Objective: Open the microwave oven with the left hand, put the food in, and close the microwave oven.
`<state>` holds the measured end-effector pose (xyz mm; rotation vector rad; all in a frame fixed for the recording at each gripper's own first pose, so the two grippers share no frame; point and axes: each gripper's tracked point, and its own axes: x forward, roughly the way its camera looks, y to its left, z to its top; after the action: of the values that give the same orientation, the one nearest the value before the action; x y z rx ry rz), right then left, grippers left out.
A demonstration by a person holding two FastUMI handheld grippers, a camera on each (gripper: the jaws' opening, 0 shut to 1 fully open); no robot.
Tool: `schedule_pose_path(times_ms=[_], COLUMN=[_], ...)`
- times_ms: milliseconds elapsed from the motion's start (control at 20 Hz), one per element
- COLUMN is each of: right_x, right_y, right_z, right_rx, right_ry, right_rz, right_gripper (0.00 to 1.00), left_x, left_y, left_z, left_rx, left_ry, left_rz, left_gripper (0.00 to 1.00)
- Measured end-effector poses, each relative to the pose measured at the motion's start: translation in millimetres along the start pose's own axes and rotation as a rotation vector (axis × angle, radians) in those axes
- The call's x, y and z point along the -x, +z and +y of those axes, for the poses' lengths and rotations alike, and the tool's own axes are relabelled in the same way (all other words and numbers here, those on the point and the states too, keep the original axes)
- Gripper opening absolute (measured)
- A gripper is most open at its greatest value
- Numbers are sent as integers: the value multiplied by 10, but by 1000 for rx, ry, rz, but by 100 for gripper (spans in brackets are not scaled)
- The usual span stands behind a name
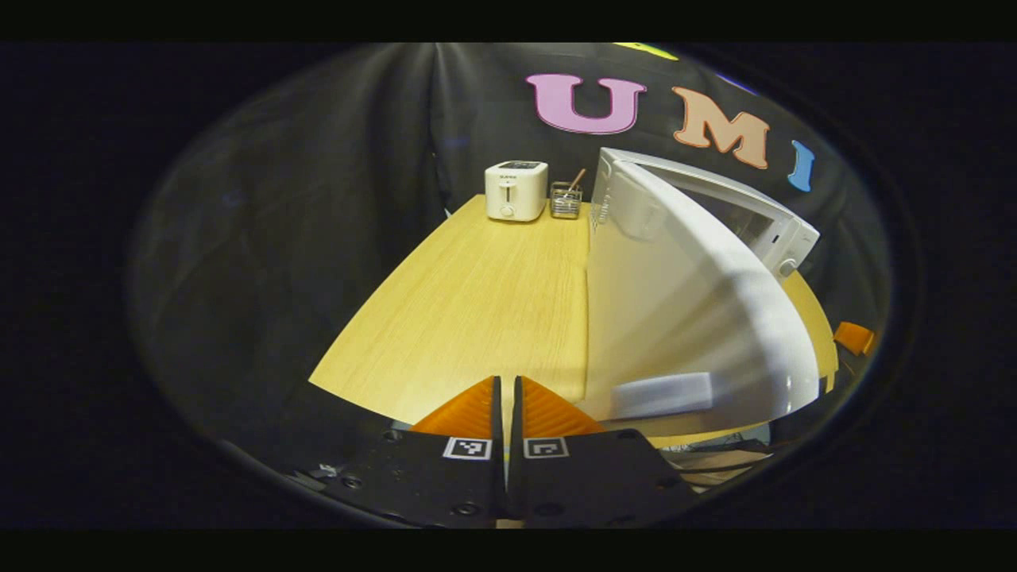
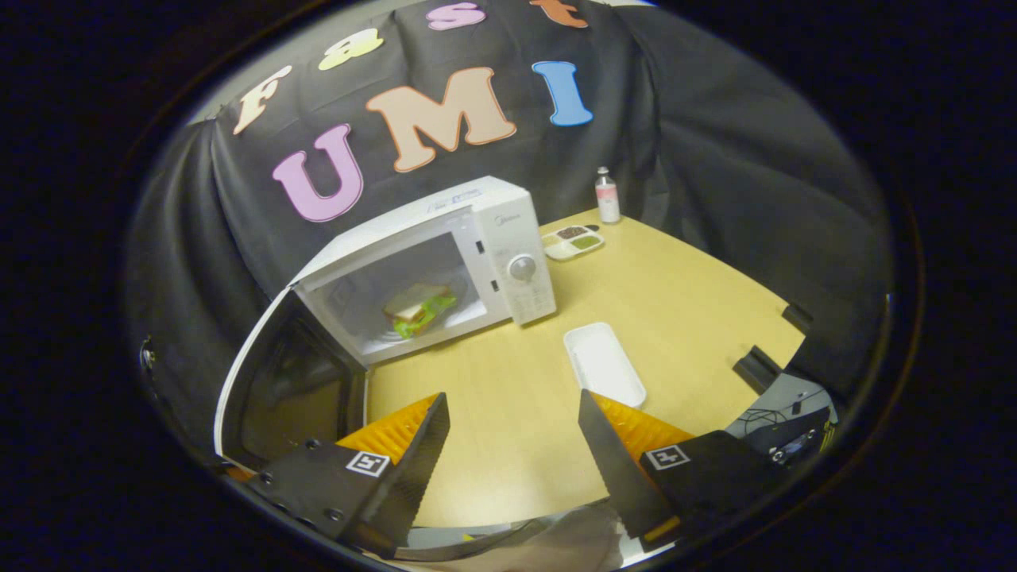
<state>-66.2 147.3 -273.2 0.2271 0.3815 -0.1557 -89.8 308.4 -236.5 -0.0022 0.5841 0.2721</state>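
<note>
Left gripper view. The left gripper [image 1: 506, 397] lies nearest the lens, over the near edge of the wooden table [image 1: 477, 302]; its two fingers are pressed together with only a hairline slit between them and nothing caught there. Left to right from that gripper: a white toaster [image 1: 516, 190] stands at the table's far edge, a small clear holder [image 1: 566, 200] with a stick in it just beside the toaster on its right, then the microwave door [image 1: 699, 318], swung wide open, its white edge running toward the lens just to the right of the fingers. The microwave [image 1: 783, 234] body shows behind the door. It cannot be told whether the fingers touch the door.

Right gripper view. The right gripper [image 2: 514, 437] lies nearest the lens, its fingers spread far apart with bare table between them, grasping nothing. Left to right, taking the microwave as landmark: the open door hangs at its left, dark window facing the lens; inside the lit cavity rests the food, a sandwich [image 2: 419, 308] with green filling; the control panel with its dial [image 2: 521, 267] forms the oven's right side. In front of the panel and to its right lies an empty white tray [image 2: 604, 364]. Behind the panel to its right sits a divided dish [image 2: 572, 241], and beyond that dish stands a small bottle [image 2: 608, 195].
</note>
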Motion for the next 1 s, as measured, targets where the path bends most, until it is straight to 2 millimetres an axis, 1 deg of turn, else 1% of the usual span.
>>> schedule_pose_path(times_ms=[50, 150, 200, 250, 300, 450, 550, 750, 900, 950, 1000], right_x=[1, -11, -36, -61, -83, -139, -178, -292, -326, -349, -389], right_y=[52, 170, 231, 289, 342, 513, 579, 694, 808, 865, 890], right_z=[-82, -224, -285, -344, -394, -585, -670, -915, -1080, -1132, -1179], right_rx=[-3, -7, -2, 4, 11, 33, 37, 41, 25, 15, 9], right_ry=[-10, -19, -22, -21, -18, -12, -6, 11, 23, 26, 29], right_rz=[-4, -16, -22, -26, -31, -42, -52, -40, -45, -52, -57], right_gripper=[92, 92, 100, 100, 100, 100, 100, 100, 100, 92, 92], left_x=[27, -8, 1, 0, 6, 25, 50, 122, 152, 161, 166], left_y=[3, -31, -57, -68, -74, -67, -29, 91, 152, 162, 180], left_z=[-29, -120, -173, -233, -303, -603, -831, -1262, -1596, -1693, -1787], left_rx=[11, 47, 63, 74, 84, 75, 44, -24, -76, -92, -108], left_ry=[11, 23, 30, 39, 42, 47, 40, 34, 12, 4, -4], left_rz=[6, 18, 25, 26, 26, 15, -2, -62, -97, -104, -113], left_gripper=[0, 1, 1, 2, 0, 0, 1, 0, 0, 1, 1])
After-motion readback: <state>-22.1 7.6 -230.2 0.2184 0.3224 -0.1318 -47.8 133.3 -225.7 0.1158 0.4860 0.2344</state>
